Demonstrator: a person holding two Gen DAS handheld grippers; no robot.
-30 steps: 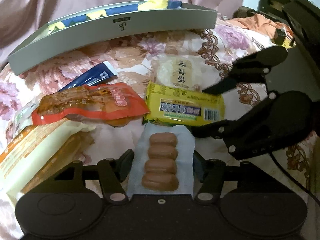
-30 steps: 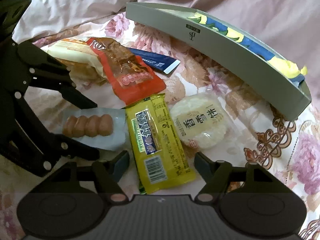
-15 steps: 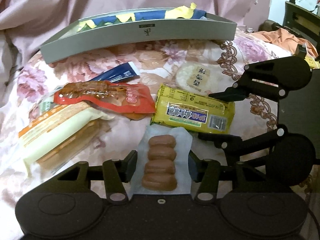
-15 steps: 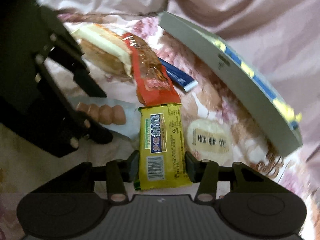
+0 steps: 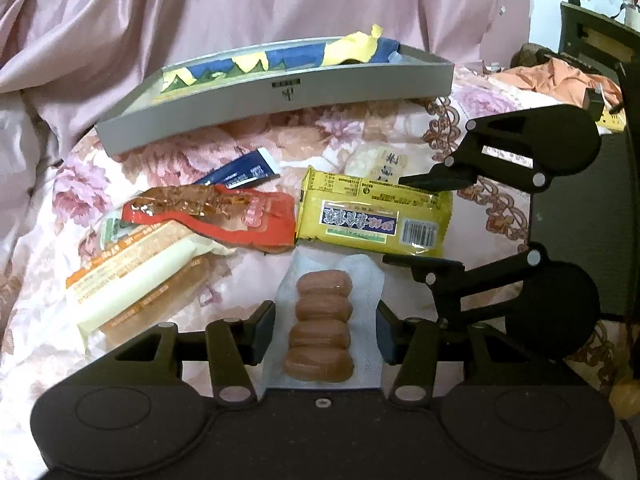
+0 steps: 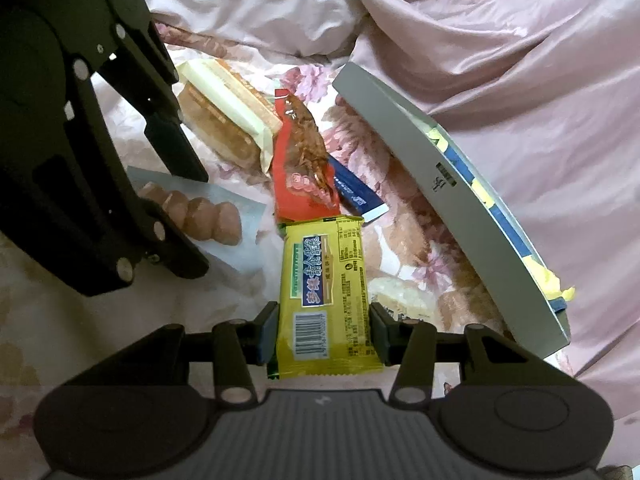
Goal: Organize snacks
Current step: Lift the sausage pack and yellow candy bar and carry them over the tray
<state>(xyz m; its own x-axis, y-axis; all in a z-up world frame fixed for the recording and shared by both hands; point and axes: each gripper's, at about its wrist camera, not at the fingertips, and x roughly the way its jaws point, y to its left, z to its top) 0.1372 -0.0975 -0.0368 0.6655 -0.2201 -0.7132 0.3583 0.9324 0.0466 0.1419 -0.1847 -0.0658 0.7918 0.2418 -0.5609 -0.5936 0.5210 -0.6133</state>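
A clear pack of small brown sausages (image 5: pixel 322 328) lies lengthwise between the pads of my left gripper (image 5: pixel 325 332), which press on the wrapper's edges. The yellow biscuit packet (image 6: pixel 326 292) sits lengthwise in my right gripper (image 6: pixel 323 332), pads against both of its long sides. In the left wrist view the right gripper (image 5: pixel 394 219) straddles the barcode end of the yellow packet (image 5: pixel 372 216). In the right wrist view the left gripper (image 6: pixel 196 224) flanks the sausage pack (image 6: pixel 200 216). A long grey tray (image 5: pixel 280 96) stands beyond, with a blue and yellow packet (image 5: pixel 304 54) inside.
On the floral bedspread lie a red snack packet (image 5: pixel 224 216), a blue sachet (image 5: pixel 244 170), an orange and white bread pack (image 5: pixel 132 280) and a round rice cracker (image 5: pixel 384 160), partly under the yellow packet. Pink bedding (image 5: pixel 280 0) rises behind the tray. Dark furniture (image 5: pixel 592 40) stands far right.
Both grippers narrowed onto their packs. The right gripper rolled, so the yellow packet now runs straight between its pads. The left view rose and shows more of the tray.
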